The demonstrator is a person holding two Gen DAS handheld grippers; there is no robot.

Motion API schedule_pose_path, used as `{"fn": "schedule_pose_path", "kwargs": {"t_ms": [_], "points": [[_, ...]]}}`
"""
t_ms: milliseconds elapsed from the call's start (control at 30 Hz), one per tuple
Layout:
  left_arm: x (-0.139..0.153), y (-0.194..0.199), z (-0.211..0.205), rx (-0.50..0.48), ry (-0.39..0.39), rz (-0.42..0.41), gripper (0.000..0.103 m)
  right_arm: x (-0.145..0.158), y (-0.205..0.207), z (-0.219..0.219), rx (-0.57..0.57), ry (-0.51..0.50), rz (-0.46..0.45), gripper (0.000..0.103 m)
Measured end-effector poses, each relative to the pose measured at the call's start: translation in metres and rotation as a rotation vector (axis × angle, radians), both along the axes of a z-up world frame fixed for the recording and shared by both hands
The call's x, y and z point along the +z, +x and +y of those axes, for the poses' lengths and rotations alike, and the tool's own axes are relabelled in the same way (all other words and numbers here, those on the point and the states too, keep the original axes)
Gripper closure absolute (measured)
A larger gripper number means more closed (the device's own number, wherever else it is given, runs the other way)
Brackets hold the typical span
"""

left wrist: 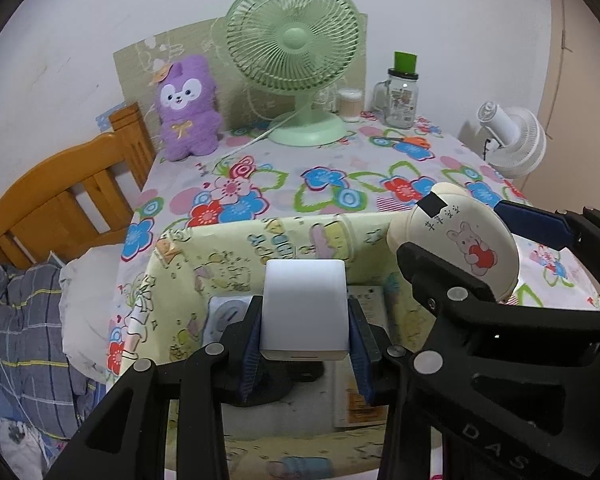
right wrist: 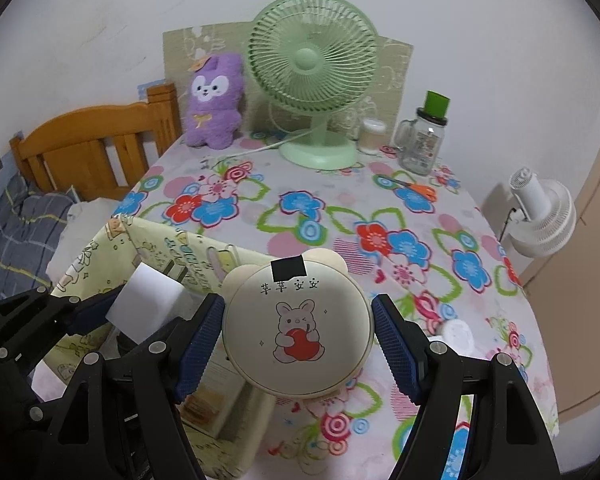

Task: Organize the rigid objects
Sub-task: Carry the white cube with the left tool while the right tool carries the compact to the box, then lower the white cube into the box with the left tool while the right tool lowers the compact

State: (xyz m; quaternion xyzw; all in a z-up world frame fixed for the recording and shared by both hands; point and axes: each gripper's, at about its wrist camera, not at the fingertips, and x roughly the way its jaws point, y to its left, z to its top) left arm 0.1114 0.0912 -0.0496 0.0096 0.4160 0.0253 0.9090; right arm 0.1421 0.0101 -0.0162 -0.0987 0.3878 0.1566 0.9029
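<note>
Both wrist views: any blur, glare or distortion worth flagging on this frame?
Left wrist view: strong fisheye bending at the edges, dark vignette corners; the white block in the left gripper is slightly overexposed, its edges soft. Right wrist view: same bending; the round cream case is sharp, with no glare; the green fan looks a little soft.

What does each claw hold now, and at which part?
The left claw grips the white block by its two sides. The right claw has the round cream case between its pads, at its edges.

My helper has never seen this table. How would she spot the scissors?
Start at the green fan at the table's back edge. Right of it stands a glass jar; the scissors lie flat just before it, the only thing with orange handles.
</note>
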Motion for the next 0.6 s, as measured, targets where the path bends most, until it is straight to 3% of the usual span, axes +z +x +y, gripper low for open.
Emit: {"fn": "schedule_pose_path", "kwargs": {"t_ms": [600], "points": [[-0.029, 0.010, 0.036, 0.032, -0.037, 0.082, 0.062, -0.024, 0.012, 0.047, 0.089, -0.025, 0.066, 0.026]]}}
